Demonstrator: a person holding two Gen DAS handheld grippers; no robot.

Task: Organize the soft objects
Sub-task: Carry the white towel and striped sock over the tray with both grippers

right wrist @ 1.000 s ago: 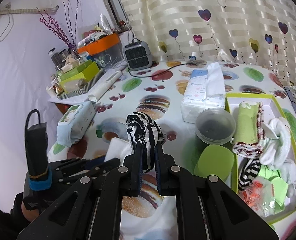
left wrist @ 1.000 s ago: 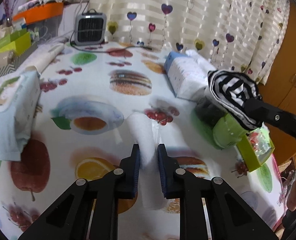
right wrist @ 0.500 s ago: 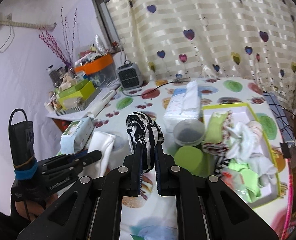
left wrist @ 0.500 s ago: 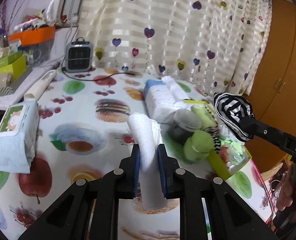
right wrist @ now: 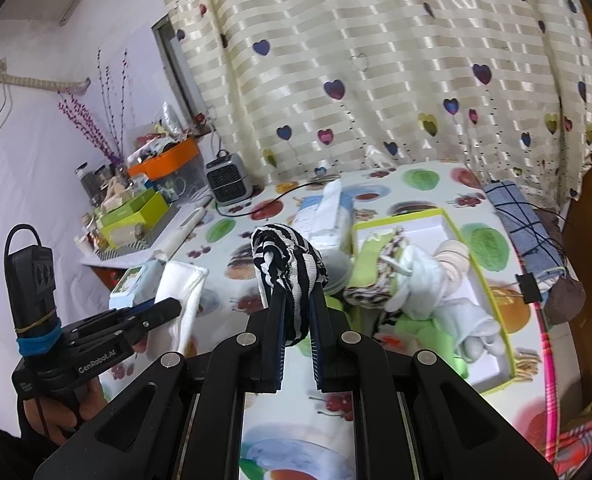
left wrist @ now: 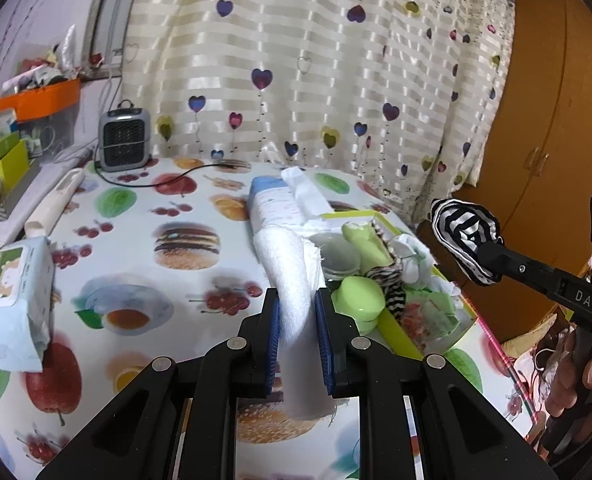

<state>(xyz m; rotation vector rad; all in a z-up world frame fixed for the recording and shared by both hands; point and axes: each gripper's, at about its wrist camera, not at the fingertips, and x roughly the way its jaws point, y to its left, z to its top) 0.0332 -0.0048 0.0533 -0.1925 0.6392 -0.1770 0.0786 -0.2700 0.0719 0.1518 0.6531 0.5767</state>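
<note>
Left tongs pinched a white towel mid-length; right tongs pinched a black-and-white striped sock. Both were held above the counter. Both looked light, limp and easily compressed, so a mid-body grip should suit. Beyond lay the green-rimmed box of socks.

Left gripper is pinching a rolled white towel above the desk. At 3 o'clock the right gripper is clamping a striped sock. The green-rimmed box of socks is sitting between them.
</note>
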